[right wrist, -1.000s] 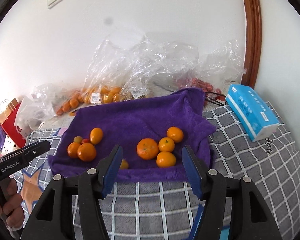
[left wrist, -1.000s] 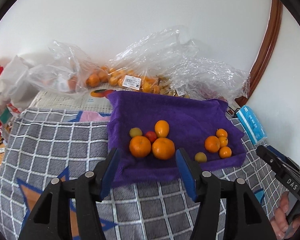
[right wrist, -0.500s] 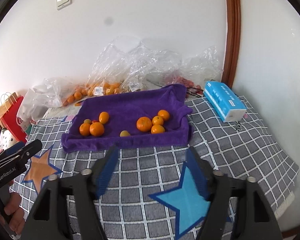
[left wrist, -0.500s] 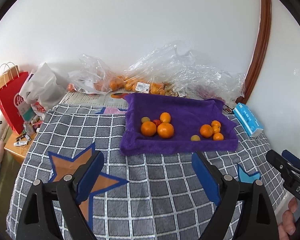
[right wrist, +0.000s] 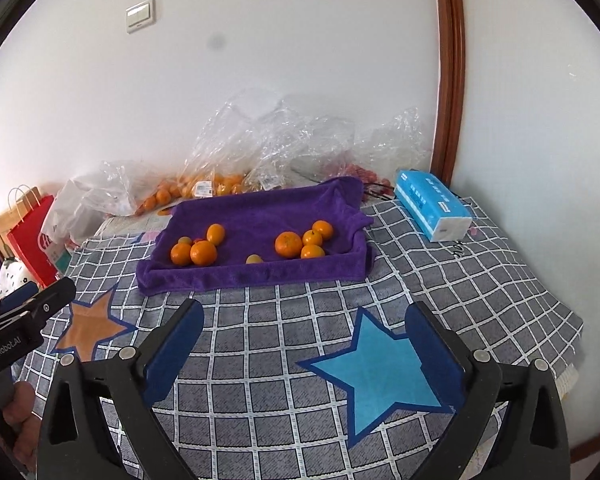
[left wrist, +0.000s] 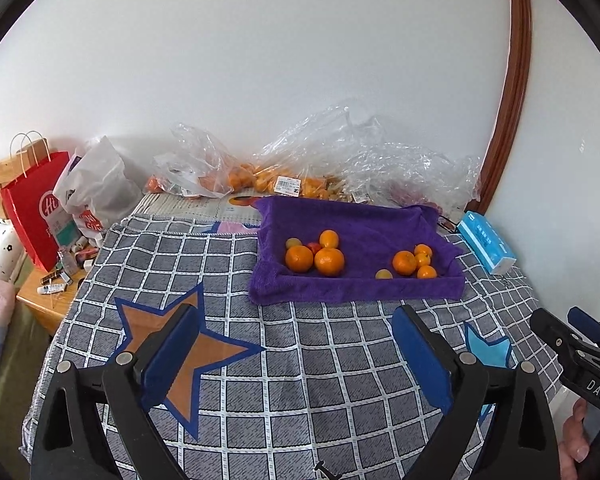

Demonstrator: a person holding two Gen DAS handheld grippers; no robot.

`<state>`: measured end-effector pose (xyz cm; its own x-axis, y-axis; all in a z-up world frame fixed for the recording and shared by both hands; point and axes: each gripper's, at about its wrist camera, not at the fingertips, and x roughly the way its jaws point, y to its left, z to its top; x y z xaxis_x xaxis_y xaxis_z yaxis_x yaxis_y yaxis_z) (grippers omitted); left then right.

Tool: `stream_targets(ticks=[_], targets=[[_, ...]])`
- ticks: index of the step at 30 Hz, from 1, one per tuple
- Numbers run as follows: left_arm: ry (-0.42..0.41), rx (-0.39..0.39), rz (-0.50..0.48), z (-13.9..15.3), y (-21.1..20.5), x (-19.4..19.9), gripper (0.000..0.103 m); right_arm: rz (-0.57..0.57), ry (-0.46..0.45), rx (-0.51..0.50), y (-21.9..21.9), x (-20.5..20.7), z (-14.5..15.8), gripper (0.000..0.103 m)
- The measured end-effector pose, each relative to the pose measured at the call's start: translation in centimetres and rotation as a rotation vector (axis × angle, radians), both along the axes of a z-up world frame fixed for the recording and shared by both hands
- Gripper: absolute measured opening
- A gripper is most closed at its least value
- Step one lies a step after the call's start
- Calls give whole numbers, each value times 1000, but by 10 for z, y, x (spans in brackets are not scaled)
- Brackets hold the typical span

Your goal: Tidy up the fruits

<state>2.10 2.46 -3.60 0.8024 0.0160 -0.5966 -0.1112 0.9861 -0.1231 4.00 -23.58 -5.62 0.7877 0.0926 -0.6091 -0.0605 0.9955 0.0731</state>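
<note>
A grey checked cloth point(left wrist: 300, 360) with large star patches covers the tabletop, which stands against a white wall point(left wrist: 300, 80). On the far half of it lies a purple towel point(left wrist: 360, 216), draped so that its edges rise like a shallow tray. Behind the towel, against the wall, sit crumpled clear plastic bags point(left wrist: 340, 160), some holding more orange fruit. A red paper bag point(left wrist: 32, 208) stands off the left edge, and a blue tissue pack point(right wrist: 432, 204) lies to the right of the towel on the cloth. Both grippers hover low over the near part of the cloth, well apart from the towel and holding nothing. The left gripper point(left wrist: 296, 356) has its blue-padded fingers spread wide, and the right gripper point(right wrist: 306, 348) likewise has its fingers spread wide. The fruit rests on the towel in two clusters. The left cluster point(left wrist: 314, 254) has two large oranges side by side and touching, with a smaller orange, a small red fruit and a small yellowish fruit just behind them. The right cluster point(left wrist: 414, 262) has one larger orange with three small ones just beside it. A single small yellow fruit point(left wrist: 384, 274) sits alone near the towel's front edge, between the clusters but closer to the right one.
</note>
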Motion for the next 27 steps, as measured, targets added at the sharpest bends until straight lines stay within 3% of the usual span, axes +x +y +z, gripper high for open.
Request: stream_targets(ticks=[27], targets=[[13,23,-17,-1,-11,-10,97,-46,-17,-6,-13,-15,3,100]])
